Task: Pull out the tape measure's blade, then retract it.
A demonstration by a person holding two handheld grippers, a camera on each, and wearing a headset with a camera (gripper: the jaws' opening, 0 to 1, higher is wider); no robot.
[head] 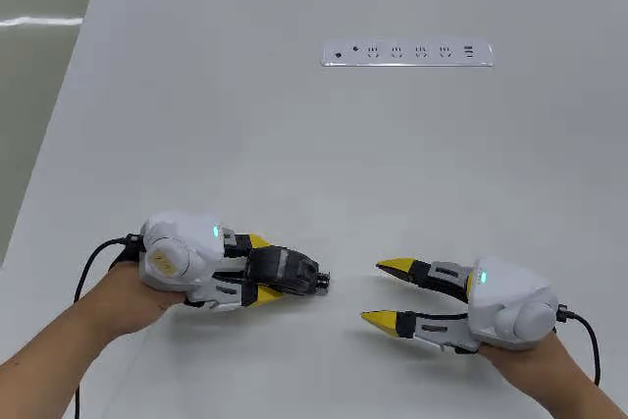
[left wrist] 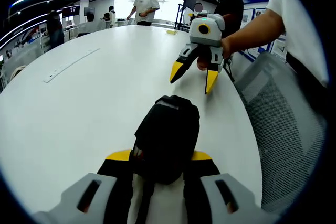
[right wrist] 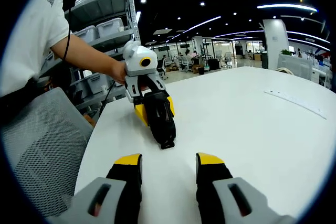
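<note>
Head view: I've got the left gripper (head: 262,267) w/ fingers clamped on the black tape measure (head: 289,270), low on the tabletop (head: 294,144); right gripper (head: 373,291) near it, fingers apart.

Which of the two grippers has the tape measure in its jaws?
The left gripper, shut on the black tape measure; the right gripper is open, empty, facing it.

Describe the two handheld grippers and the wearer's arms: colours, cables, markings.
The left gripper and right gripper match: rounded white housings, black jaws with yellow tips, a green light on top. A black cable trails from each. The left one carries a yellowish round marking. Forearms are bare; a short white sleeve shows above.
</note>
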